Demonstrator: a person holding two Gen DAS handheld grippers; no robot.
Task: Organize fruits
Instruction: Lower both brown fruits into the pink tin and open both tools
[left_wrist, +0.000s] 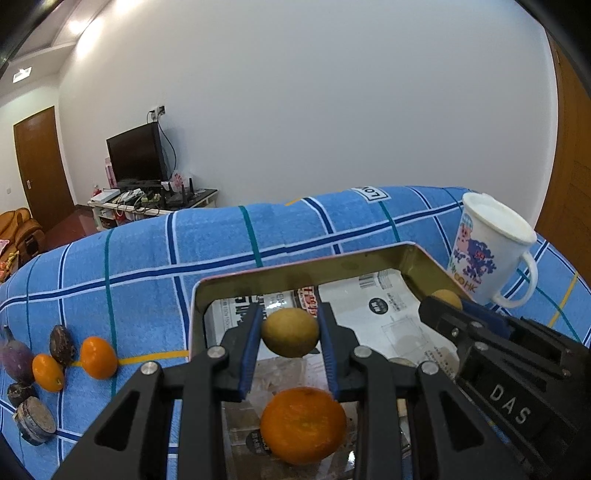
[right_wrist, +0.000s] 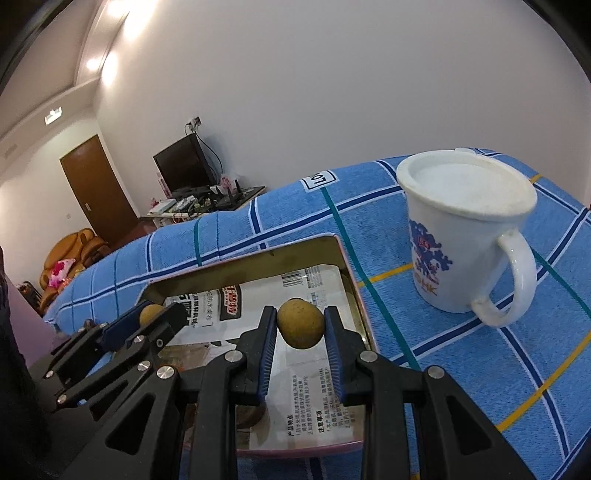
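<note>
A shallow metal tray (left_wrist: 295, 267) lined with printed paper lies on the blue checked cloth; it also shows in the right wrist view (right_wrist: 354, 280). My left gripper (left_wrist: 290, 325) is shut on a small yellow-brown fruit (left_wrist: 290, 332) above the tray. An orange (left_wrist: 303, 430) lies in the tray below it. My right gripper (right_wrist: 300, 325) is shut on another yellow-brown fruit (right_wrist: 300, 328) over the tray's right side. Each gripper shows in the other's view, the right one (left_wrist: 448, 306) and the left one (right_wrist: 159, 314).
A white lidded mug (right_wrist: 465, 236) stands right of the tray, also in the left wrist view (left_wrist: 487, 251). Left of the tray lie two small oranges (left_wrist: 98, 356), dark passion fruits (left_wrist: 62, 345) and a purple fruit (left_wrist: 14, 360). The cloth-covered table ends at the far edge.
</note>
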